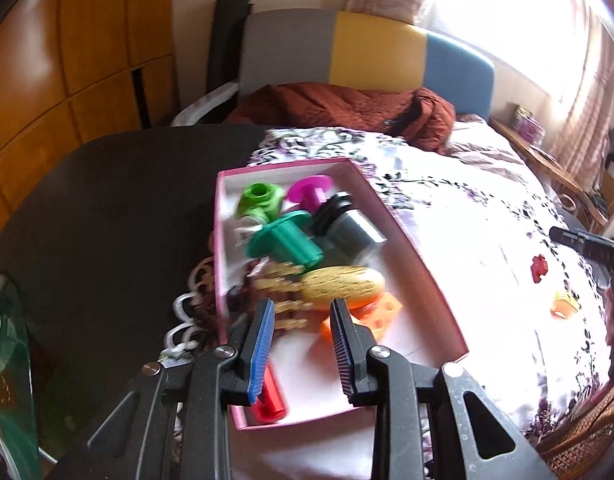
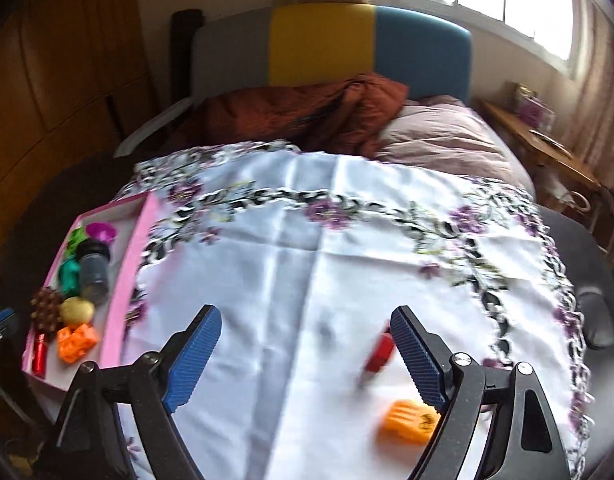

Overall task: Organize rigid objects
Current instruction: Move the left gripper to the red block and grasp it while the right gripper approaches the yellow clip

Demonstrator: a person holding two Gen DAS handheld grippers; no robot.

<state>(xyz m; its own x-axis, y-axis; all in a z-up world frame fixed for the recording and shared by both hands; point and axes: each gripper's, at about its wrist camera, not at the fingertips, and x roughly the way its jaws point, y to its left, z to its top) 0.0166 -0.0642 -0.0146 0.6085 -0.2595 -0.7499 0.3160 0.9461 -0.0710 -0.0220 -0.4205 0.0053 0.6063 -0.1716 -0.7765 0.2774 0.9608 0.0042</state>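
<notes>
The pink box [image 1: 423, 264] sat at the left edge of the flowered cloth [image 2: 307, 248], already crowded with a grey cylinder [image 1: 355, 228], a green spool [image 1: 283, 240] and a yellow gourd-shaped piece [image 1: 343, 286], so another drop-in risked knocking pieces about or tipping the box toward the edge. The left gripper [image 1: 301, 320] hung over its near end, jaws parted and empty. The right gripper [image 2: 305, 336], jaws wide and empty, hovered near a small red piece [image 2: 381, 354] and an orange piece [image 2: 407, 422]; both were blurred, so a hasty closing might have pinched cloth or flicked the red one away.
</notes>
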